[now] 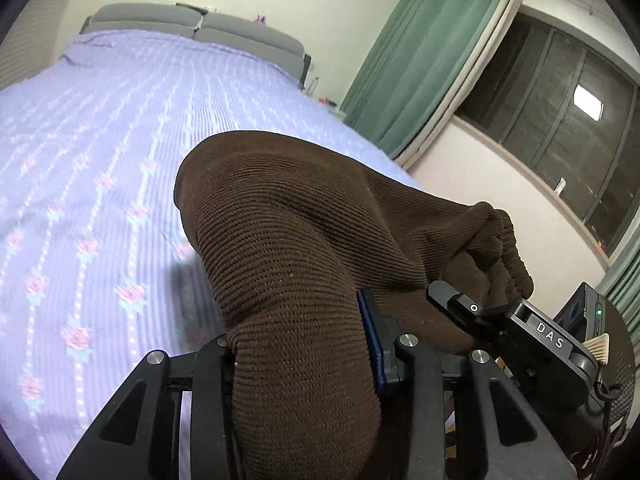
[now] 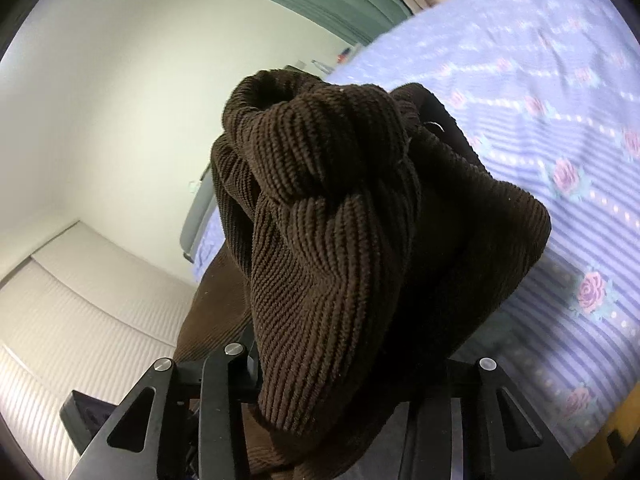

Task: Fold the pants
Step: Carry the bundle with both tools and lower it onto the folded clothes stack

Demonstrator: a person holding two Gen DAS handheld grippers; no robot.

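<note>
The left gripper point(image 1: 308, 364) is pinching a thick fold of the brown corduroy pants point(image 1: 288, 240), its fingers narrowed onto the cloth. The right gripper point(image 2: 336, 384) is clamping another bunched handful (its fingertips buried in fabric). The pants are hanging above the lilac floral bedspread point(image 1: 100, 160).

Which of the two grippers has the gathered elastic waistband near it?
The right gripper: the pants' bunched waistband lies beside it. The left gripper holds plain ribbed cloth.
</note>
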